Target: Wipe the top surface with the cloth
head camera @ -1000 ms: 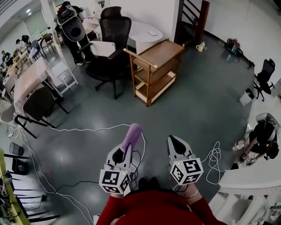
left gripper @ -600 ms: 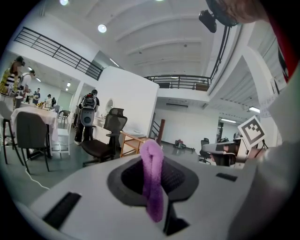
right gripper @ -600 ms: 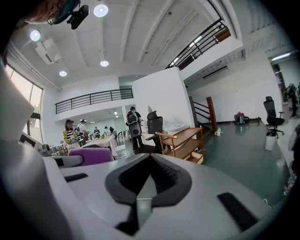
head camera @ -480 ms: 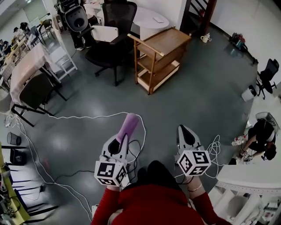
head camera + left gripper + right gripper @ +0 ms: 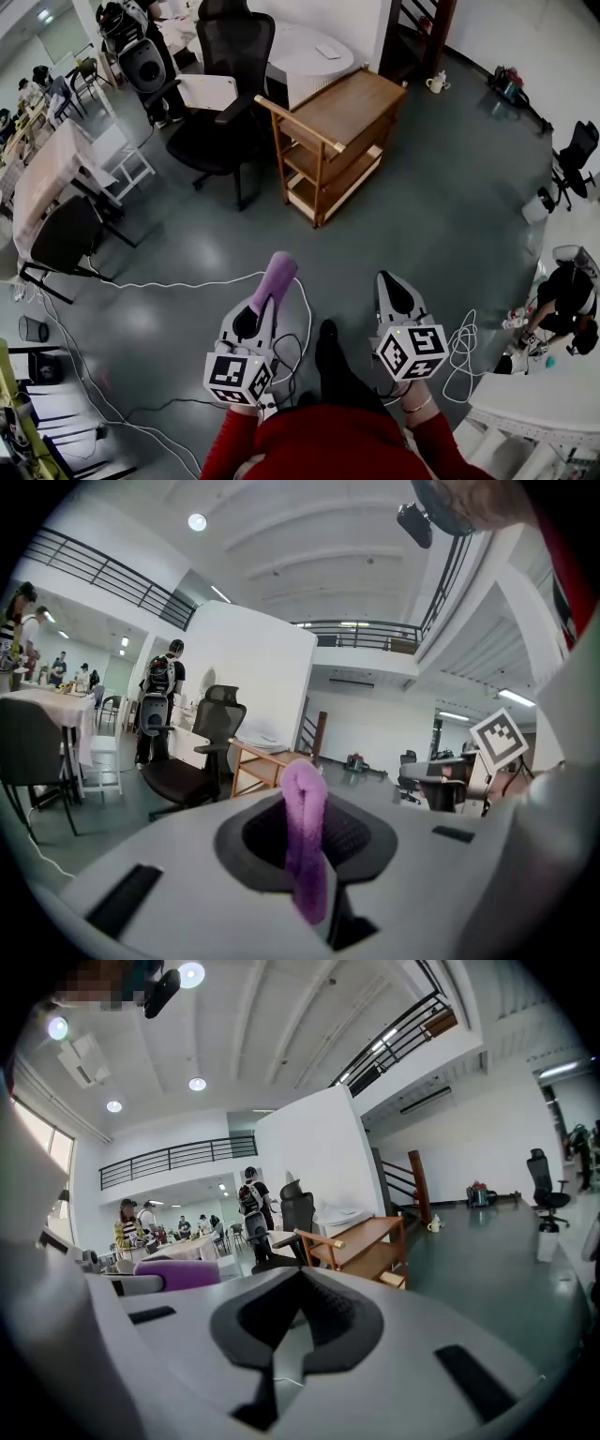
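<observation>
head view: high, steeply down | gripper views: low, level, forward | all share: wooden cart [image 5: 361, 101]

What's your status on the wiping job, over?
Left gripper shut on purple cloth. Right gripper shut, empty. Wooden cart stands ahead, not yet reached. White cable on floor between.

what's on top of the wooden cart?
Nothing: the wooden cart top is bare. Its lower shelves are mostly hidden under it. Cloth is in the left gripper.
</observation>
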`<state>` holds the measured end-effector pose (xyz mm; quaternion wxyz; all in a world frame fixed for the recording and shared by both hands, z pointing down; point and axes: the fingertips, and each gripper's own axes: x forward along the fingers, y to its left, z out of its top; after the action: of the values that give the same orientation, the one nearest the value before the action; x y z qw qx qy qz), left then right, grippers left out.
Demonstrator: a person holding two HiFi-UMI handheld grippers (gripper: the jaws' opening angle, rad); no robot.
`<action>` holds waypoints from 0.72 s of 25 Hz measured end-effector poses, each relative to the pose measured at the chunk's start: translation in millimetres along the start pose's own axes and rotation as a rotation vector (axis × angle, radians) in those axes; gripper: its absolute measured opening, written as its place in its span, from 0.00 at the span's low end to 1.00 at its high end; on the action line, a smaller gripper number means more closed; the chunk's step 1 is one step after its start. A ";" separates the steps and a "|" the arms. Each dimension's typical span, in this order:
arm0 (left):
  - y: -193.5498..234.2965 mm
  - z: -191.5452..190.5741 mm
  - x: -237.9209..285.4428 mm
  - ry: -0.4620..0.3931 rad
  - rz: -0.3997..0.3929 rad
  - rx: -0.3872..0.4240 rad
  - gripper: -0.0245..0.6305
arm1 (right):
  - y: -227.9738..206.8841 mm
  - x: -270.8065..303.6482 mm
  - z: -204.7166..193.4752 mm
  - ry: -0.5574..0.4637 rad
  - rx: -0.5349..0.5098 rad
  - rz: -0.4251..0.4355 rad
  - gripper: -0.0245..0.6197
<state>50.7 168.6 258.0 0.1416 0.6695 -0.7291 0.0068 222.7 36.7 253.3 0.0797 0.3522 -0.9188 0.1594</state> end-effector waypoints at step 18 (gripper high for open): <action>53.5 66.7 157.9 0.014 -0.064 0.069 0.12 | -29.8 143.7 62.2 0.006 0.024 0.020 0.05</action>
<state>-24.8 6.9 237.6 0.1234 0.6971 -0.7056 0.0320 134.3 -95.2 239.3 0.0766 0.3434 -0.9201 0.1720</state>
